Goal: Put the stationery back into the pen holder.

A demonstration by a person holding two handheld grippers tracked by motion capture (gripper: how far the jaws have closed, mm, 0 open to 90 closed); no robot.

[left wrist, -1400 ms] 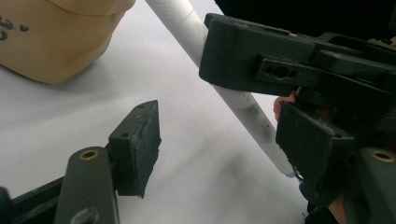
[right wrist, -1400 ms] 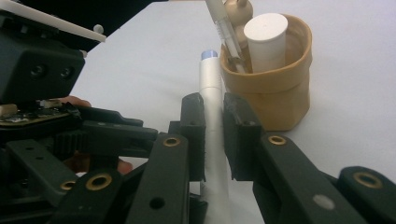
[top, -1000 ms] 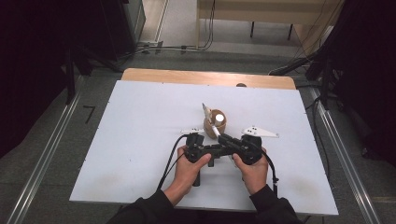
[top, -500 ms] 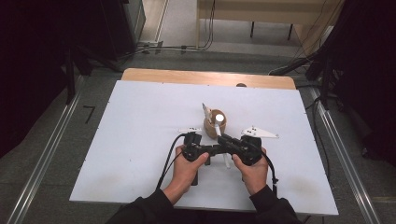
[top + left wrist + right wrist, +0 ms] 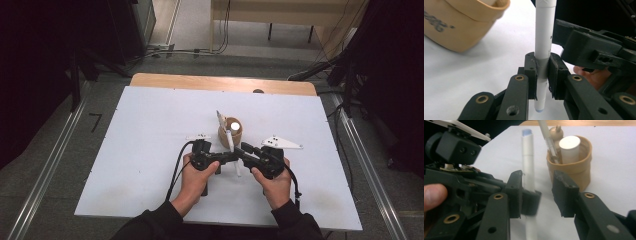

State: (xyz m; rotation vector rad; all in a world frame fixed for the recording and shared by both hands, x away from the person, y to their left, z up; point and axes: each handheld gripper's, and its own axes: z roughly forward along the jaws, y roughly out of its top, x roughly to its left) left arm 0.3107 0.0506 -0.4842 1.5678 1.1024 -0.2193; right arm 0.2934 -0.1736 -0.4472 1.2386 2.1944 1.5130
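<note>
A white marker (image 5: 545, 32) with a pale blue end stands upright, and my left gripper (image 5: 543, 72) is shut on its lower part. From the high view the marker (image 5: 234, 150) sits between the two grippers' tips, in front of the tan cup (image 5: 230, 131). My right gripper (image 5: 540, 192) faces the left gripper (image 5: 227, 158) from the other side. Its jaws have just been opening and now stand apart, the marker (image 5: 527, 162) between them near the left jaw, with neither pad pressing on it. In the high view the right gripper (image 5: 241, 151) sits just right of the marker.
The tan cup (image 5: 574, 167) holds a white cylinder (image 5: 569, 147), a thin pen (image 5: 547, 140) and a small wooden figure (image 5: 555, 131). It stands just behind the grippers on the white tabletop (image 5: 150, 130). A wooden strip (image 5: 200, 82) lines the far edge.
Both hands have stayed almost in place. The marker's white lower end now shows below the meeting gripper tips.
</note>
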